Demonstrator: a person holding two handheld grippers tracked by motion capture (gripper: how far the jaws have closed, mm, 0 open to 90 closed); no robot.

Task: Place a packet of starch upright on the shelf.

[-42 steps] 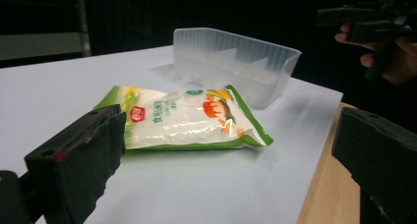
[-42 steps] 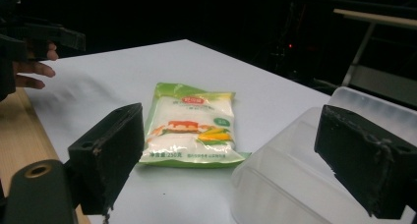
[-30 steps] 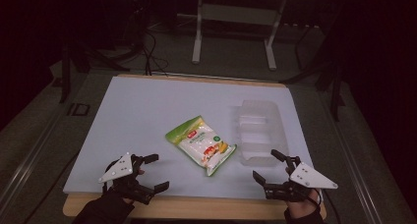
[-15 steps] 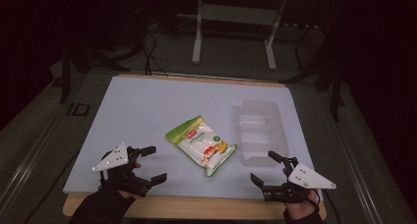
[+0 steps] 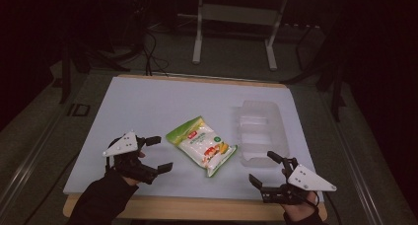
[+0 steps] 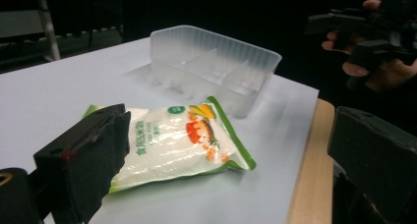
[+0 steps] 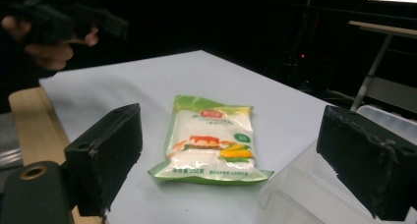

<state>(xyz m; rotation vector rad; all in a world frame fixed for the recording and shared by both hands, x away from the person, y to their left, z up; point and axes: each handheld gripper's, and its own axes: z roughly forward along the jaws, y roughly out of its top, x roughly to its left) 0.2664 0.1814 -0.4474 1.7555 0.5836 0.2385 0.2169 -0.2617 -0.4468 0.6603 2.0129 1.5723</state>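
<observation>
Bag (image 5: pixel 202 145) judged light, soft, slippery | sealed near edge advised for grasping | left gripper (image 5: pixel 156 153) and right gripper (image 5: pixel 266 170) both released.

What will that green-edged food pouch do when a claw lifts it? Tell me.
The pouch looks soft and filled with loose white contents, so it would probably sag. Its glossy film may be slippery. Lying flat, it is unlikely to roll.

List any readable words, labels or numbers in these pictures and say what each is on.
Nothing reads clearly.
Bag: a red logo, a green badge and lines of printed characters, all too blurred to read.
Clear plastic tray: no text visible.
Table: no text visible.
</observation>
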